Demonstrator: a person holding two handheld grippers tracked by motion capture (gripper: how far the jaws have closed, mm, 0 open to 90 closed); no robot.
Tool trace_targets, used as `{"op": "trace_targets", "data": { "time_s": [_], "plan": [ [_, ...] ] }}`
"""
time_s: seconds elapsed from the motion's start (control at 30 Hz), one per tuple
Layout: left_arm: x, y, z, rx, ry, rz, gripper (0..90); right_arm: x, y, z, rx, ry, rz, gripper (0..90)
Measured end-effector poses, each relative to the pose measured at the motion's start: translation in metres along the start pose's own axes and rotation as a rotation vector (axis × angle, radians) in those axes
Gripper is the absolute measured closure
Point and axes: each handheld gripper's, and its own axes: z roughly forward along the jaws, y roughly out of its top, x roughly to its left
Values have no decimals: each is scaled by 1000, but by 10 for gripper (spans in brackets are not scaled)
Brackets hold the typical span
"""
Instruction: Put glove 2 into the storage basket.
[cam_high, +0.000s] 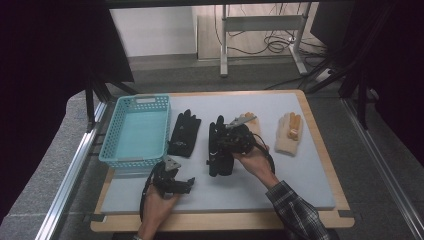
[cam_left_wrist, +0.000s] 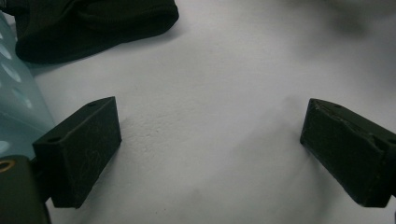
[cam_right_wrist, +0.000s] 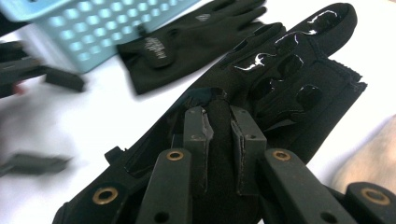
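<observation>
A grey mat (cam_high: 260, 185) covers a wooden table (cam_high: 220, 221). At its near edge the left gripper (cam_high: 186, 183) rests with jaws spread wide on bare mat. Further in, the right gripper (cam_high: 223, 141) pinches a fold of the black glove (cam_right_wrist: 280, 84), which lies at mid-table. Another black glove (cam_high: 184, 134) lies just left of it, beside a light blue basket (cam_high: 136, 131); two cream gloves (cam_high: 289, 133) lie to the right. Beyond the table, cables (cam_high: 272, 46) trail over the floor around a desk frame (cam_high: 260, 24).
</observation>
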Motion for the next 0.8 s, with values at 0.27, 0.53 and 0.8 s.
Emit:
{"op": "trace_targets", "data": {
  "time_s": [0.27, 0.53, 0.8],
  "plan": [
    [0, 0, 0, -4, -1, -1, 53, 31, -31, -26, -1, 50, 8, 771],
    [0, 0, 0, -3, -1, -4, 53, 41, -71, -14, 35, 45, 28, 758],
    [0, 0, 0, -4, -1, -5, 53, 31, -71, -21, -3, 20, 22, 488]
  ]
}}
